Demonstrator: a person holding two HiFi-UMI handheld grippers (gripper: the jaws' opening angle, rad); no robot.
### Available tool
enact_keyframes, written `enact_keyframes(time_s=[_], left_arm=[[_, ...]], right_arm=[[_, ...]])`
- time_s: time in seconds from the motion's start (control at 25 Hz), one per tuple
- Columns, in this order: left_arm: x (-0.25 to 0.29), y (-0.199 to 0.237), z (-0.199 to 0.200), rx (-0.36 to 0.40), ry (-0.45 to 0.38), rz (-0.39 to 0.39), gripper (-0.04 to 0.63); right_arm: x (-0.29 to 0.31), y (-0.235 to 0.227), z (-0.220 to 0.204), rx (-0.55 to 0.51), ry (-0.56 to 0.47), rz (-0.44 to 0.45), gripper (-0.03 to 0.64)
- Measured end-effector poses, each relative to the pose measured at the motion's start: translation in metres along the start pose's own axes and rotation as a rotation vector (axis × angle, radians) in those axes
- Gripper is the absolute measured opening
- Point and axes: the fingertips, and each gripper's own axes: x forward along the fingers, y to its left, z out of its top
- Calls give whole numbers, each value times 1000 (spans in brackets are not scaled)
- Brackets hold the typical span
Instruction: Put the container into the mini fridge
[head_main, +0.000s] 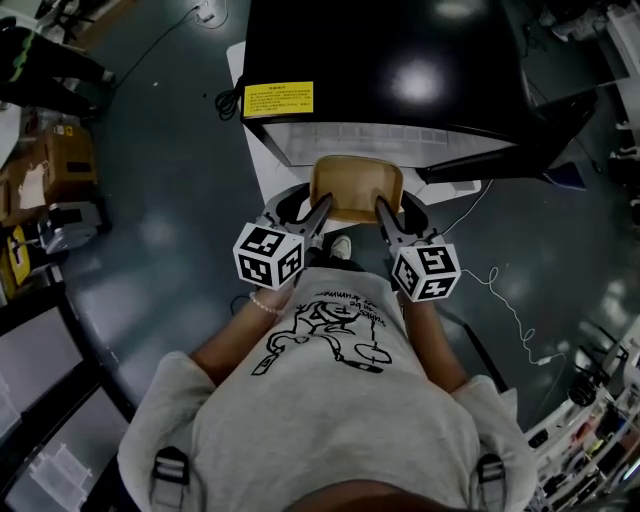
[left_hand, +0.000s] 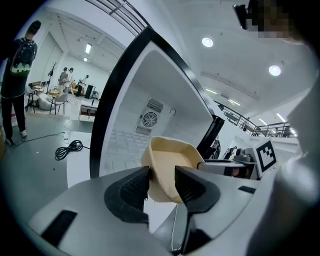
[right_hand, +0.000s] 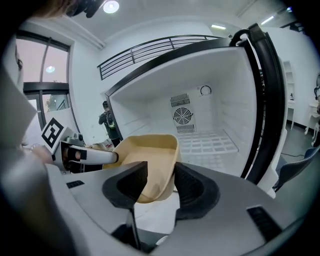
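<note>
Grey floor (head_main: 160, 200); black mini fridge (head_main: 400, 60) stands open. Tan rectangular plastic container (head_main: 356, 186) is clamped at opposite rims by left gripper (left_hand: 161, 175) and right gripper (right_hand: 159, 172). It should be kept level and entered squarely.

place: lab hall | cues: grey floor (head_main: 170, 170), loose cable (left_hand: 70, 148), mezzanine railing (right_hand: 150, 47), cluttered benches (head_main: 605, 410)

The glossy grey floor (head_main: 170, 190) carries a flat white board (head_main: 262, 170), and on that board stands the black-topped mini fridge with a white interior (head_main: 380, 60). A coiled black cable (left_hand: 70, 149) lies on the floor to the left of the fridge's open front. A thin white cable (head_main: 508, 300) trails across the floor to the right. Inside the fridge, a white wire shelf (right_hand: 207, 142) spans the lower part.
</note>
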Motion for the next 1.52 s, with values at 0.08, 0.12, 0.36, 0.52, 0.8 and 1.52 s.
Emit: enact_keyframes(time_s=[0.08,0.12,0.36,0.52,0.8,1.52], left_arm=[[-3,-1,6,2,-9,0,170],[-4,-2,8,3,-12,-1,170],[-9,-2,16,1,-27,-1,170],[-9,0,20,5,-33,5,170],[-2,3,30,4,-57,10,169],[28,10,38,20,-54,19,169]], right_arm=[[-2,2,4,-4,-3,4,178],[-3,3,7,-4,-7,4,178],[-4,8,16,-5,-21,8,178],[-4,9,19,-9,-22,10,178],[-1,4,21,-5,-27,6,178],[16,-20,34,-12,-38,-34,178]])
